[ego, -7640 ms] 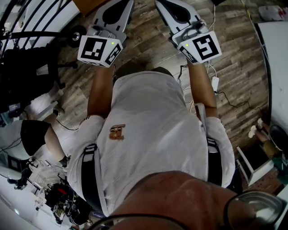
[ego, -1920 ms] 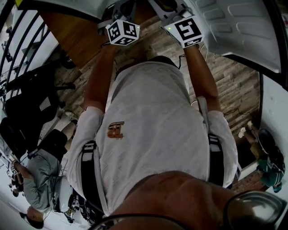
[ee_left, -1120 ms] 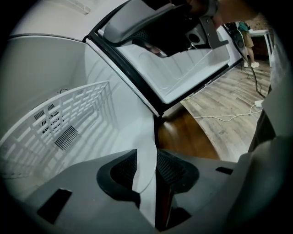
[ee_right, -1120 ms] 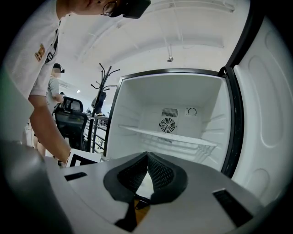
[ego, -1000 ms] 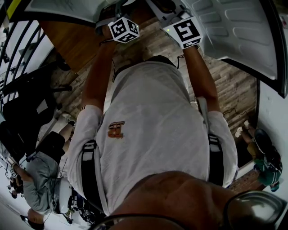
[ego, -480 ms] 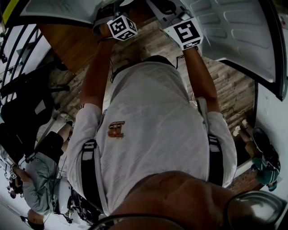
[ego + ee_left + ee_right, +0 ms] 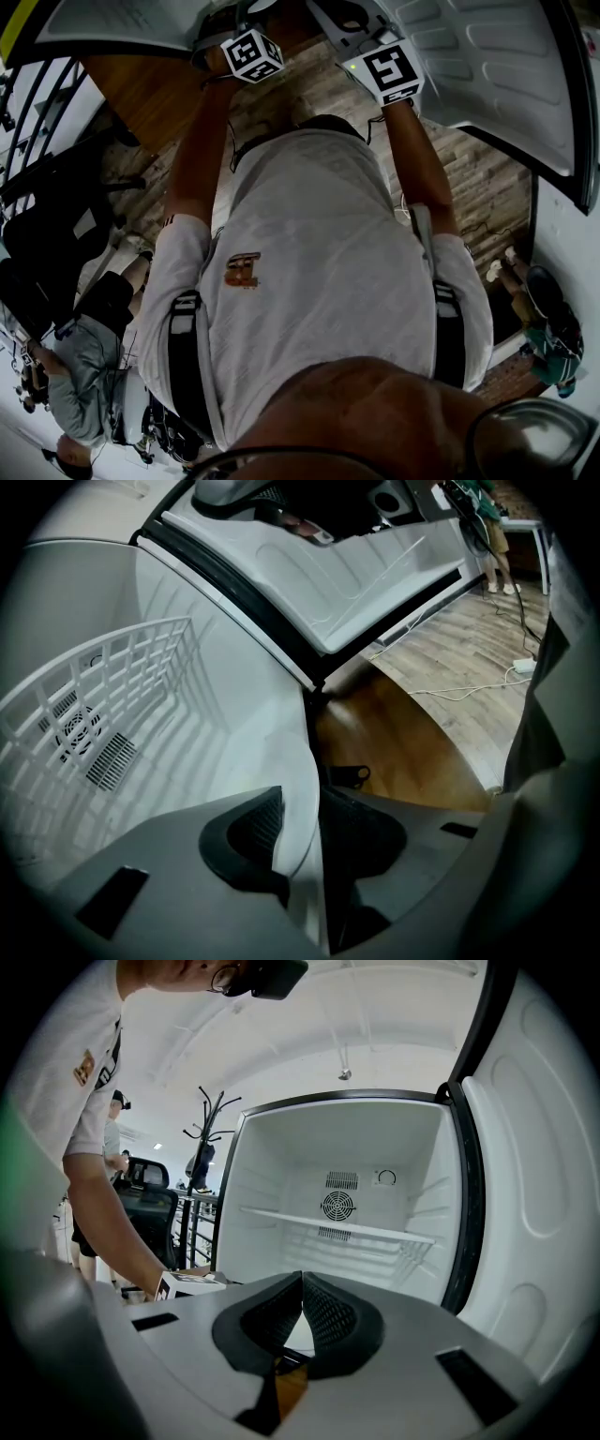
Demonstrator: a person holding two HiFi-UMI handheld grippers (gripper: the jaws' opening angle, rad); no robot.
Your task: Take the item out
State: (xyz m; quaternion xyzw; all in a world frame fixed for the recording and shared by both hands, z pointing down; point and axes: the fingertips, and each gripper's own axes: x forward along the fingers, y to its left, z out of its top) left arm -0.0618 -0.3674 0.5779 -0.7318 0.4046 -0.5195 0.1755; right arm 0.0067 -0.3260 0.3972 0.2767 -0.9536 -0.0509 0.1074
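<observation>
- Left hand-held gripper [image 7: 302, 834]: the jaws pinch the front edge of the fridge's left side wall [image 7: 292, 752]. One pad lies inside the fridge and the other outside it.
- Inside the fridge, left of that edge: a white wire rack [image 7: 103, 696] stands against the inner wall, with vent grilles [image 7: 98, 752] showing behind it.
- Outside the fridge, right of that edge: a brown wooden panel [image 7: 412, 752] sits close by, with plank floor [image 7: 459, 639] beyond it.
- Left marker cube [image 7: 187, 1284]: seen from the right gripper view, it sits at the lower left edge of the fridge opening. The person's arm [image 7: 108, 1213] reaches down to it.
- Fridge [image 7: 375, 1147]: it stands open with a white interior. A white shelf [image 7: 384, 1232] spans it from side to side. A round fan grille [image 7: 337, 1206] sits on the back wall just above the shelf.
- Right hand-held gripper [image 7: 302, 1299]: it is held in front of the fridge opening, apart from the fridge. The jaws are pressed together tip to tip, with nothing held between them.
- Fridge door [image 7: 534, 1194]: it is swung open to the right of the opening. A black seal [image 7: 467, 1194] runs down between door and fridge.
- Item: no view shows it, so its place in the fridge cannot be told.
</observation>
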